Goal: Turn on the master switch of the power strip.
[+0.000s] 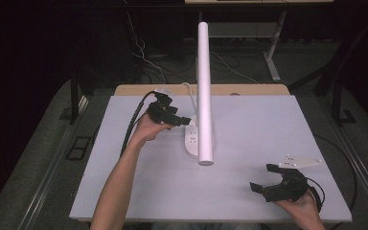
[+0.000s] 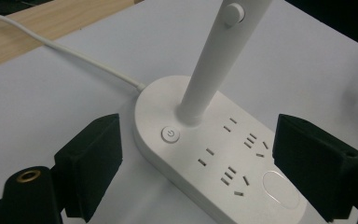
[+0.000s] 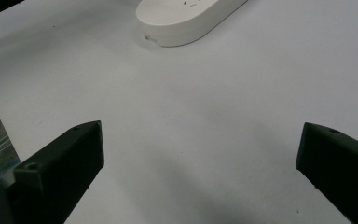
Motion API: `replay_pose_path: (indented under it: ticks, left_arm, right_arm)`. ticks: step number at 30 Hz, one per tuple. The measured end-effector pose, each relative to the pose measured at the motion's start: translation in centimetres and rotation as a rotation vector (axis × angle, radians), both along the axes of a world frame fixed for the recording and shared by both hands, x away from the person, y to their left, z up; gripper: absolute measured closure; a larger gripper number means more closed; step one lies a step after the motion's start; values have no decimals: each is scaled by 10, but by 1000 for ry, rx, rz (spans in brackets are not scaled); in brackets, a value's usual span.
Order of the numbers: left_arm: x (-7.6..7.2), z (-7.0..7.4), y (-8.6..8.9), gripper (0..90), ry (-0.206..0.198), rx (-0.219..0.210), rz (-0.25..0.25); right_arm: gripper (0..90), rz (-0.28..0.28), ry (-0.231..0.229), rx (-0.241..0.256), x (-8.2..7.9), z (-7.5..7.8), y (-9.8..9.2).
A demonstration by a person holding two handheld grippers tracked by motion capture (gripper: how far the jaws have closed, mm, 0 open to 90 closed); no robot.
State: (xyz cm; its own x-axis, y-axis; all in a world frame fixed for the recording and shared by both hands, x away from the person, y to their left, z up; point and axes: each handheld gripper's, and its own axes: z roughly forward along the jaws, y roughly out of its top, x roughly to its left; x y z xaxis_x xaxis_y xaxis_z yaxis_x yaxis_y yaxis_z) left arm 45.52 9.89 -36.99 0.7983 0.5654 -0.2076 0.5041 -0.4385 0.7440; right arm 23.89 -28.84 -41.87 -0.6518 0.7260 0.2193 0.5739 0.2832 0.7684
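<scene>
A white desk lamp stands mid-table, its tall tube (image 1: 204, 86) rising from an oval base (image 1: 192, 139) that carries several sockets. My left gripper (image 1: 178, 120) is at the base's left side. In the left gripper view it (image 2: 200, 144) stands open with its jaws either side of the base (image 2: 223, 158), near the round power button (image 2: 170, 134) and the stem (image 2: 209, 70). It touches nothing. My right gripper (image 1: 262, 177) rests open near the front right of the table. Its own view (image 3: 200, 149) has bare table between the jaws and the base's end (image 3: 186, 18) farther off.
The lamp's white cord (image 2: 74, 53) runs from the base toward the wooden back edge (image 1: 249, 89). A white sheet (image 1: 268, 124) covers the table. Cables and another table's legs (image 1: 273, 57) lie on the dark floor beyond.
</scene>
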Motion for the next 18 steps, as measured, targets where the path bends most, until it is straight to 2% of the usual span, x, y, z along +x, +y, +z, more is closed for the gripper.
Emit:
replay_pose_path:
  ticks: [9,18]
  left_arm:
    - [7,-11,-3,170,13,-2,11]
    - [13,-24,-5,216,49,-18,39]
  right_arm:
    - [3,-4,-1,-11,0,0,0]
    - [3,-13,1,-11,1,0,-3]
